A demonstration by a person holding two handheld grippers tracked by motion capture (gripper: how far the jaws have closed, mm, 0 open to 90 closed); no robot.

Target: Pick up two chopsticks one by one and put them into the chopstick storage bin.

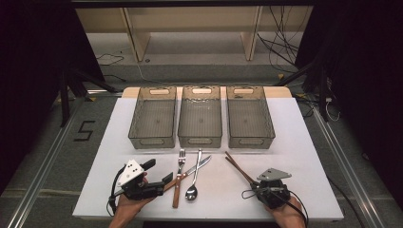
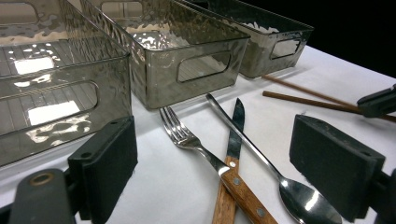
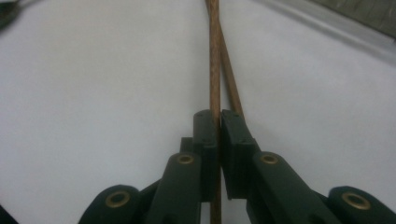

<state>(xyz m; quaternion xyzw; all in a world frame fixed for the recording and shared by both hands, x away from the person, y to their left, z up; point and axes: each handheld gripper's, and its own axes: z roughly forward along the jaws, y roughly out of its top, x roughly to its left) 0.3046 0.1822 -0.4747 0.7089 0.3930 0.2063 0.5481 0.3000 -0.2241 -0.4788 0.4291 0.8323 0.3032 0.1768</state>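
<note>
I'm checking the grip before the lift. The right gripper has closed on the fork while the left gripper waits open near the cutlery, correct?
Not quite: the right gripper is shut on the wooden chopsticks, not the fork, as the right gripper view shows. The left gripper is indeed open near the cutlery.

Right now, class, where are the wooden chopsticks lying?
In the high view the chopsticks lie right of the spoon, below the right-hand bin, near ends pinched by the right gripper.

Three grey bins (image 1: 153, 118) in row at my table's (image 1: 304, 156) far side. Fork (image 1: 180, 164), knife (image 1: 202, 166), spoon (image 1: 192, 190) lie crossed before middle bin.
</note>
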